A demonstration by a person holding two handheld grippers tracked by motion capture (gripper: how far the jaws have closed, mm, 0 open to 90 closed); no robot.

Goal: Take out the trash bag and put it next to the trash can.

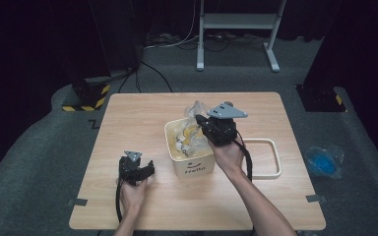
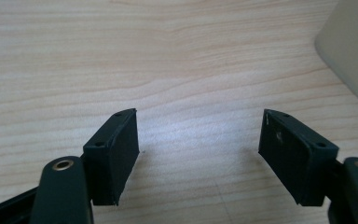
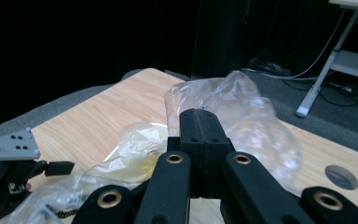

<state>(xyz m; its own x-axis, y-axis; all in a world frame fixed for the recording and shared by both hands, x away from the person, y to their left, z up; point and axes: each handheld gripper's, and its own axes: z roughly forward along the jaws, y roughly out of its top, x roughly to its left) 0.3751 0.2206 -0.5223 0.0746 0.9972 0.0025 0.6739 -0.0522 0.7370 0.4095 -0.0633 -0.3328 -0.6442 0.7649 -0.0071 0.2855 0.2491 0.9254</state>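
My right gripper (image 3: 199, 122) has its jaws pressed together on a clear plastic bag (image 3: 242, 112), pinched at the bag's upper edge above the cream bin (image 1: 193, 164). The bag hangs partly inside that bin, bunched over its far rim. I judge this to be the lifting-out or lining step; next I would need a steady pull up and clear of the bin. My left gripper (image 2: 198, 144) sits with jaws wide apart over bare table (image 2: 121, 56), left of the bin, holding nothing.
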